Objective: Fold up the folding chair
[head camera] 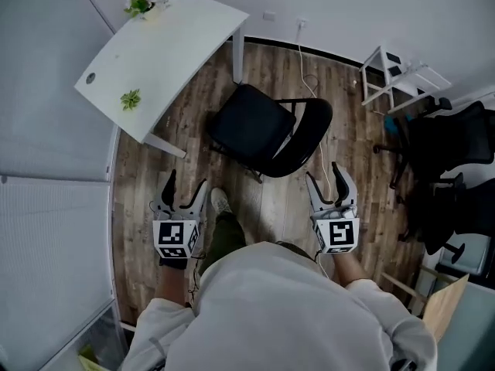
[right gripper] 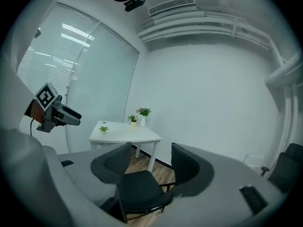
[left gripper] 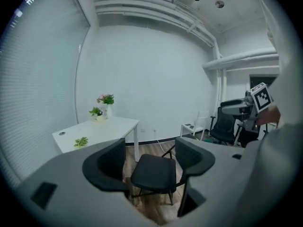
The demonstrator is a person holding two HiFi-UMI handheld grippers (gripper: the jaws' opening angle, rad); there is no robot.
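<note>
**Barely started: chair not folded, both grippers empty**

Chair [head camera: 251,126] stood fully open on the wood floor [head camera: 139,222], seat flat and backrest up, just beside the near leg of the white surface [head camera: 155,60]. Two small plants sat on that surface; nothing lay on the seat.

Left gripper [head camera: 186,181] and right gripper [head camera: 322,171] were both held out in front of the person, aimed at the chair but well short of it, with no contact. Left fingers [left gripper: 106,162] stood apart with nothing between them; its own view only showed the chair on the floor beyond the gap. Right fingers [right gripper: 189,167] were also apart and bare, with the same look past them to the seat.

Progress, as judged: nothing of the fold was done. No part of the frame was gripped, the seat was not lifted, and the legs were spread. Left to do: close the gap to the chair, take hold of the seat edge and backrest, swing the seat up against the back, then steady the folded frame. A cable [head camera: 307,76] ran along the floor behind the chair and could catch a leg.
</note>
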